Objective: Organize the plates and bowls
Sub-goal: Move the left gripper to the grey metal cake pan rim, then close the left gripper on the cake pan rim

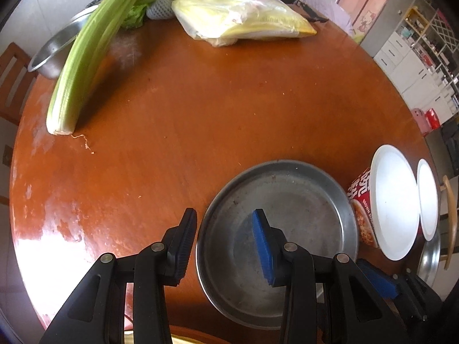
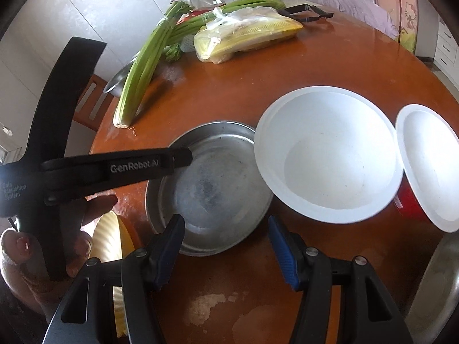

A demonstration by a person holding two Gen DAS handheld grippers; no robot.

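— What do we have on the round wooden table (image 1: 178, 132)?

— We see a steel plate (image 1: 287, 209) near its front edge; just to its right a large white bowl (image 2: 327, 154) and a smaller white plate (image 2: 430, 166) sit side by side, rims touching or nearly so; the large one rests on a red printed cup (image 1: 362, 200).

— And our grippers?

— Our left gripper (image 1: 223, 243) hangs over the steel plate's left rim with its jaws wide, one finger outside the rim and the blue-padded one above the plate's inside; it holds nothing; we cannot tell whether it touches the metal. Our right gripper (image 2: 226, 252) is also spread wide and empty, hovering above the near edge of the same plate.

— Anything further back?

— A celery bunch (image 1: 86, 66) lies along the far left, leaning over a steel bowl (image 1: 54, 54); a plastic-wrapped yellow packet (image 1: 243, 20) sits beside it; another steel dish (image 2: 433, 292) shows at the right edge.
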